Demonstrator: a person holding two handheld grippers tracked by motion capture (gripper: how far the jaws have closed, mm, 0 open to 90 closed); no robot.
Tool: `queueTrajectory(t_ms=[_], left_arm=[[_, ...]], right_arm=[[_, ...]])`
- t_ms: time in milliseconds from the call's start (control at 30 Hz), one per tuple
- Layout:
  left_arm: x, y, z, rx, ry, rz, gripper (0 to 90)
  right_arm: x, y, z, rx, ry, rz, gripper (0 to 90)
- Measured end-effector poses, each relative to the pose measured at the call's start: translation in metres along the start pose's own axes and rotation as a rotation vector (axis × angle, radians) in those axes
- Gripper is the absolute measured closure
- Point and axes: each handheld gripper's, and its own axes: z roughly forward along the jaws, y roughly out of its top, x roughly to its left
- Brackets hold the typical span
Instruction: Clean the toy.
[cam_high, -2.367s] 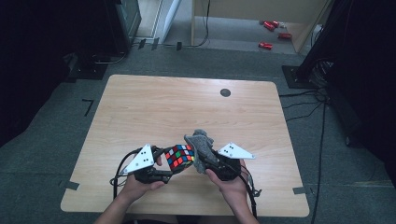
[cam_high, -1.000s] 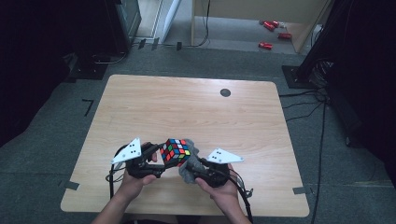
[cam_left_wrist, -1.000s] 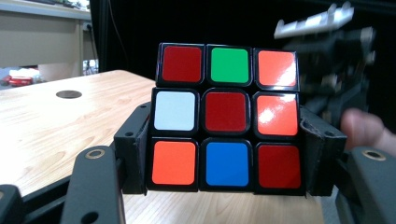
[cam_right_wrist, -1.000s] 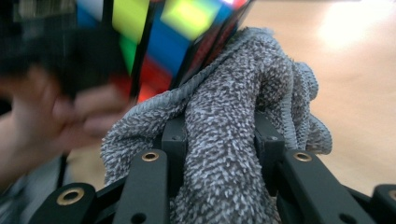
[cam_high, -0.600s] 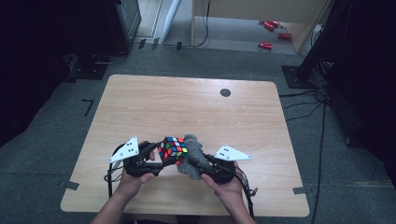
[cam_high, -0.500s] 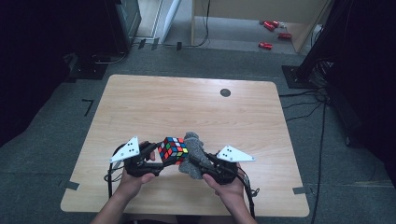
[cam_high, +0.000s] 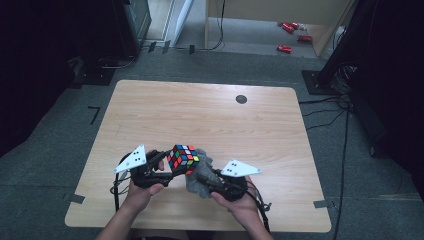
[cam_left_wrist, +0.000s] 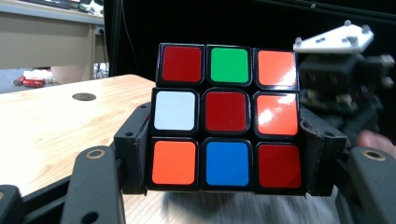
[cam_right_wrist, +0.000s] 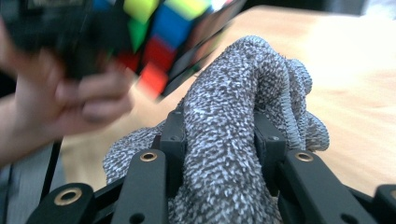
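Grey knitted cloth (cam_high: 199, 179) bunched tight in right gripper (cam_high: 206, 181) sits just right of and below multicoloured plastic puzzle cube (cam_high: 182, 159), clamped in left gripper (cam_high: 169, 164), raised above wooden table (cam_high: 210, 120)'s near edge.

Wooden table (cam_high: 210, 120) with a round hole (cam_high: 241, 99); red items (cam_high: 284, 48) on floor

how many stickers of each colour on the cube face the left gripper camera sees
On the Rubik's cube face in the left gripper view:
red: 3
orange: 3
green: 1
blue: 1
white: 1
total: 9
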Motion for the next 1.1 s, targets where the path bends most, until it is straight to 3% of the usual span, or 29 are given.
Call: queueTrajectory(t_ms=[100,167,267,400,500,600,733,933,1033,1100], left_arm=[[0.000,-0.001,0.002,0.007,-0.006,-0.001,34.4],[-0.002,-0.002,0.005,0.017,-0.016,-0.001,34.4],[-0.005,-0.003,0.009,0.028,-0.027,0.005,34.3],[-0.004,-0.003,0.008,0.026,-0.024,0.000,34.3],[-0.002,-0.002,0.005,0.018,-0.012,-0.003,34.4],[0.000,-0.002,0.003,0.019,0.001,-0.002,34.4],[0.002,-0.002,0.002,0.015,0.009,-0.004,34.4],[0.002,-0.003,0.003,0.033,0.020,-0.002,34.3],[0.003,-0.004,0.005,0.046,0.027,-0.004,34.4],[0.003,-0.005,0.006,0.051,0.030,-0.004,34.4]], right_arm=[[-0.012,0.006,-0.016,-0.087,-0.024,0.072,64.8],[-0.014,0.007,-0.022,-0.134,-0.027,0.078,64.8],[-0.012,0.008,-0.021,-0.147,0.003,0.076,64.8],[-0.010,0.002,-0.012,-0.106,0.039,0.073,64.8],[-0.008,-0.002,-0.002,-0.020,0.103,0.048,64.7],[-0.004,-0.004,0.004,0.033,0.088,-0.012,64.6],[-0.018,-0.003,-0.003,0.000,0.014,0.023,64.4],[-0.051,-0.006,-0.025,-0.039,-0.208,0.096,63.6],[-0.068,-0.011,-0.034,-0.027,-0.359,0.067,62.7],[-0.077,-0.016,-0.037,-0.016,-0.405,0.069,62.3]])
